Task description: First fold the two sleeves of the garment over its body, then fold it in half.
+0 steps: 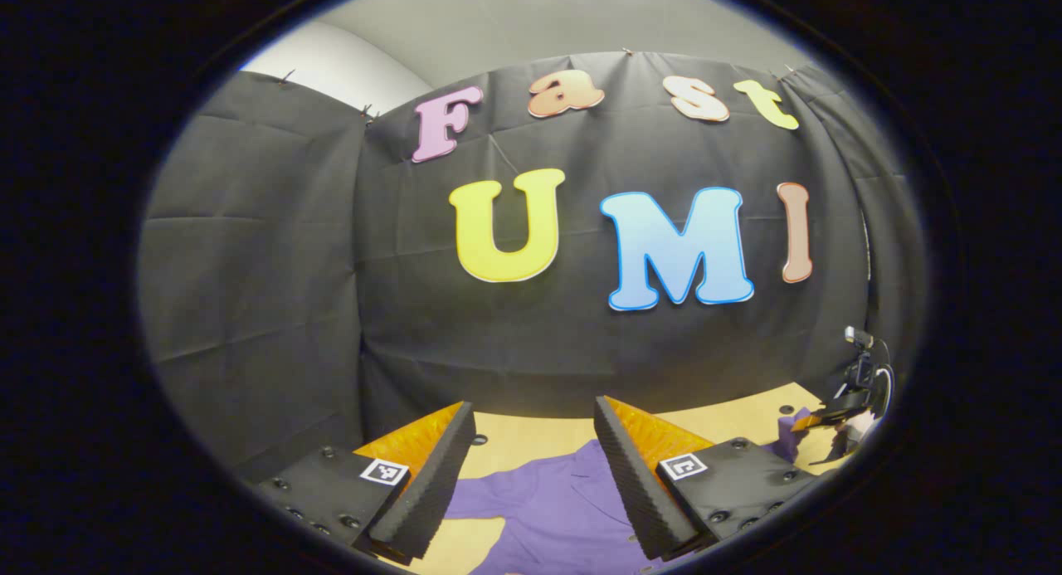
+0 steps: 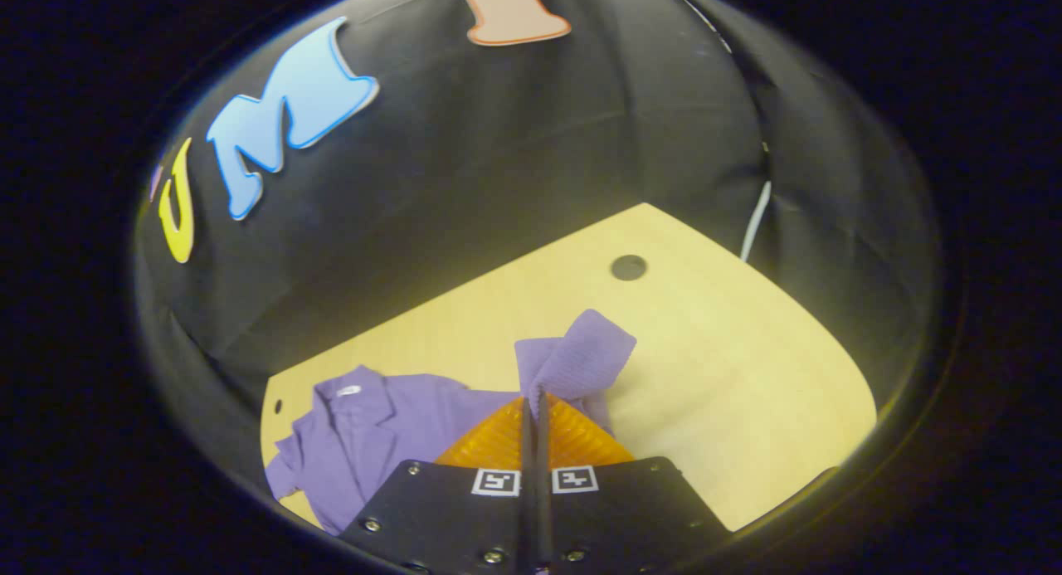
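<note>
A purple collared garment (image 2: 373,434) lies flat on the light wooden table (image 2: 705,376). My right gripper (image 2: 533,397) is shut on one sleeve (image 2: 577,359), whose cuff stands up above the fingertips, lifted off the table. In the left gripper view the garment's body (image 1: 548,509) shows below and between the fingers of my left gripper (image 1: 535,417), which is open and held above it with nothing between them. Far off at the right edge of that view, the right gripper (image 1: 834,417) and the purple sleeve (image 1: 788,430) appear.
Black cloth walls close the booth behind and beside the table. A small dark round hole (image 2: 628,267) sits in the tabletop beyond the sleeve. A white cable (image 2: 755,222) hangs at the far right wall. Bare wood spreads to the right of the garment.
</note>
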`<state>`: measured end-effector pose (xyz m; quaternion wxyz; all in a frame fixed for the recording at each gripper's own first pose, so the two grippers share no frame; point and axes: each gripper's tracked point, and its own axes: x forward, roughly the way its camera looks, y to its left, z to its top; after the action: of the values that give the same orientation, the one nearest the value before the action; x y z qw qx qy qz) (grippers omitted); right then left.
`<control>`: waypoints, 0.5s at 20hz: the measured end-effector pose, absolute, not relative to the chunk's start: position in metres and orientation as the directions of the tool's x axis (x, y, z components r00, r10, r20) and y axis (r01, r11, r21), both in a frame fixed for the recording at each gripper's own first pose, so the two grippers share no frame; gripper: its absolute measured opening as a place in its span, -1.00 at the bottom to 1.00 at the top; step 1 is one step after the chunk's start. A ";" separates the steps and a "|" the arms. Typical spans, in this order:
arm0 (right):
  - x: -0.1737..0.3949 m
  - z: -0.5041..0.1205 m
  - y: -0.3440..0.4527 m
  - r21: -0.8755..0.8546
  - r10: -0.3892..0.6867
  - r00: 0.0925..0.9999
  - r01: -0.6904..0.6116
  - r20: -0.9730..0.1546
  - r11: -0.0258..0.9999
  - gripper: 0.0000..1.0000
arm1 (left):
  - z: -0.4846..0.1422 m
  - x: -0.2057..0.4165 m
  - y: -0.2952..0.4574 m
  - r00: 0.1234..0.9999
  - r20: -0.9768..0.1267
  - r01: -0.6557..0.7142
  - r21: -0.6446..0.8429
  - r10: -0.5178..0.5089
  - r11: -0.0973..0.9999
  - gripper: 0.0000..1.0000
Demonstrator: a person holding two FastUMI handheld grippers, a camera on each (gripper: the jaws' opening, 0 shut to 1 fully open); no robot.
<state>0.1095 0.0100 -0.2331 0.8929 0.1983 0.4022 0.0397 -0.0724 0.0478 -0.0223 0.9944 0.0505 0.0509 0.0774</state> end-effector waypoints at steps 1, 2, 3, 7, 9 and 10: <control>0.108 -0.224 0.034 0.415 0.263 0.678 0.067 -0.686 0.907 -1.00 | -0.023 -0.079 0.057 0.981 -0.094 -0.162 0.107 0.172 0.981 0.92; 0.108 -0.216 0.055 0.440 0.291 0.680 0.051 -0.673 0.896 -1.00 | -0.023 -0.085 0.066 0.978 -0.095 -0.176 0.106 0.186 0.979 0.92; 0.104 -0.214 0.073 0.456 0.314 0.678 0.035 -0.665 0.889 -1.00 | -0.024 -0.092 0.077 0.975 -0.096 -0.192 0.106 0.203 0.976 0.92; 0.085 -0.198 0.141 0.531 0.414 0.660 -0.027 -0.627 0.847 -1.00 | -0.029 -0.122 0.123 0.957 -0.103 -0.262 0.101 0.272 0.960 0.93; 0.073 -0.197 0.171 0.551 0.443 0.648 -0.043 -0.620 0.834 -1.00 | -0.033 -0.134 0.146 0.946 -0.110 -0.295 0.101 0.305 0.950 0.93; 0.068 -0.197 0.186 0.559 0.456 0.641 -0.051 -0.618 0.828 -1.00 | -0.034 -0.139 0.155 0.941 -0.112 -0.309 0.100 0.319 0.946 0.93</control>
<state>0.0679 0.1857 -0.1973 0.8692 0.2546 0.3981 0.1458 -0.1385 0.1552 -0.0340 0.9843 0.0404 0.0635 0.1597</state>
